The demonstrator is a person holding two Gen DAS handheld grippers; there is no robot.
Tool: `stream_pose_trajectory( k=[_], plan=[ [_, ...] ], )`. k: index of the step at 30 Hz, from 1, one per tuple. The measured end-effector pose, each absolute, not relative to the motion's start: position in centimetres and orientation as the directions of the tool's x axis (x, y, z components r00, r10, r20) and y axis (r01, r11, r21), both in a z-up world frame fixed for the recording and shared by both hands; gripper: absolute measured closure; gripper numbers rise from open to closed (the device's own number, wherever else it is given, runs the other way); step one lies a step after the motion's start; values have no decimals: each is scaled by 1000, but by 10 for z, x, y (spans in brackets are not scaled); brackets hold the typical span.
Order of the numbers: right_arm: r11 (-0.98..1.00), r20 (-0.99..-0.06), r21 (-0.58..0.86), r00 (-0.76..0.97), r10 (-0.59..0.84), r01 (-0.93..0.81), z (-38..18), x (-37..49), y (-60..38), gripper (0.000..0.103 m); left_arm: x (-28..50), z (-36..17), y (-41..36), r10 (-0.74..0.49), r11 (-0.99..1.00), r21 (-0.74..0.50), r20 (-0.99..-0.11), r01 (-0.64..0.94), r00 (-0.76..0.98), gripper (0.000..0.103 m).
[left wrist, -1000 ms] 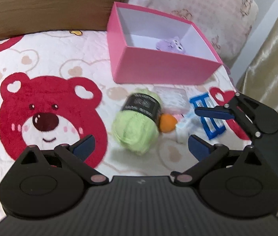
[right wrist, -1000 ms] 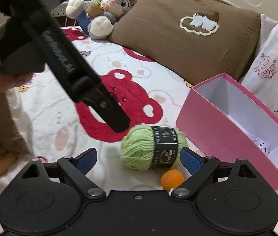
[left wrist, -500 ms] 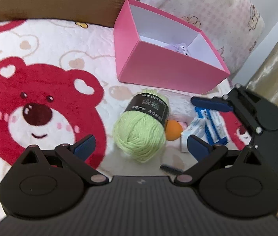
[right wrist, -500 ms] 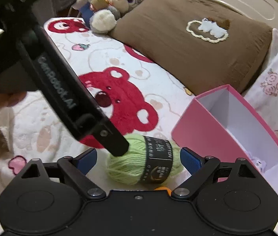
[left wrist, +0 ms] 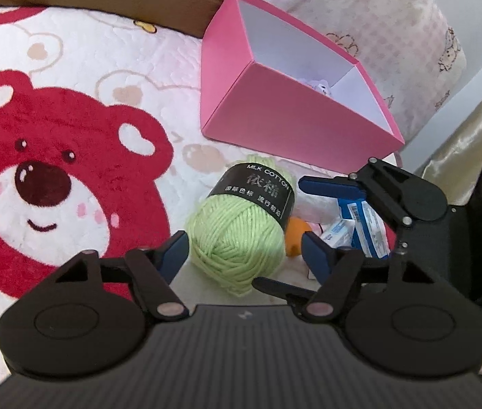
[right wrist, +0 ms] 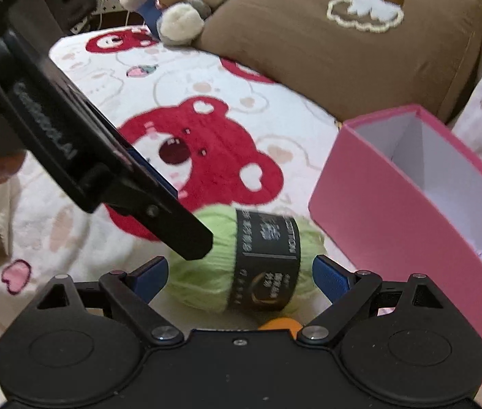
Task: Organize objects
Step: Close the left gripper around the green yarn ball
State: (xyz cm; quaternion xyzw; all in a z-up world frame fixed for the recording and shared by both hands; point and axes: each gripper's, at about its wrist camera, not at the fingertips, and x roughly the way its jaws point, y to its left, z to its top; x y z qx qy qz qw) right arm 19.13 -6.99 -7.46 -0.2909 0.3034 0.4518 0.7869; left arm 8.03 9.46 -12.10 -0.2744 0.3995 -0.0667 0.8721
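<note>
Green yarn ball (left wrist: 237,231): lies on the bear-print bedspread (left wrist: 70,68), just in front of the pink box (left wrist: 292,119), its long axis pointing roughly toward the box.
Paper band (left wrist: 258,191): black, wrapped around the yarn near the end that faces the box; printed "MILK COTTON".
Left tongs (left wrist: 244,255): released, jaws spread wide, one blue pad on each side of the near end of the yarn; contact with the yarn cannot be confirmed.
Right tongs (right wrist: 239,274): released, jaws spread wide, also straddling the yarn from the other side; not touching it as far as the right wrist view shows.
Neighbours: orange ball (left wrist: 295,235) touching or just beside the yarn; blue-and-white packets (left wrist: 360,225) beyond it, under the right tongs.
Pink box contents: a small pale item (left wrist: 319,87) lies in the far corner; the rest of the floor is hidden by the near wall.
Handling, judged: light, soft, compressible; will yield under the pads rather than slip. Not fragile.
Grip point, judged: across the thick unbanded middle of the wound strands. Avoid the smooth paper band, which may slide off.
Risk, judged: both tongs converge on one item; a loose strand could snag a pad, and the orange ball may roll when the yarn lifts.
</note>
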Motion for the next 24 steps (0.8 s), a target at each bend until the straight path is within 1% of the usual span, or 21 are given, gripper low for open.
stream_pose_trajectory(
  k=[3, 7, 10, 13, 19, 24],
  plan=[
    [413, -749, -167, 388, 538, -895, -77, 196, -69, 8, 84, -127, 93, -338, 834, -540, -663, -113, 668, 37],
    [399, -757, -160, 371, 537, -903, -86, 205, -66, 0, 88, -135, 92, -340, 832, -540, -677, -126, 653, 43],
    [395, -767, -143, 353, 535, -908, -94, 213, -63, 0, 92, -144, 93, -319, 839, -522, -700, -153, 639, 43],
    [397, -761, -127, 346, 548, -909, -95, 217, -61, 0, 92, -146, 95, -308, 836, -525, -688, -158, 657, 43],
    [442, -751, -76, 342, 564, -894, -98, 225, -56, 0, 94, -149, 108, -295, 810, -554, -667, -191, 684, 48],
    [441, -744, -78, 347, 571, -894, -104, 229, -49, 0, 94, -149, 117, -280, 801, -559, -666, -215, 692, 48]
  ],
)
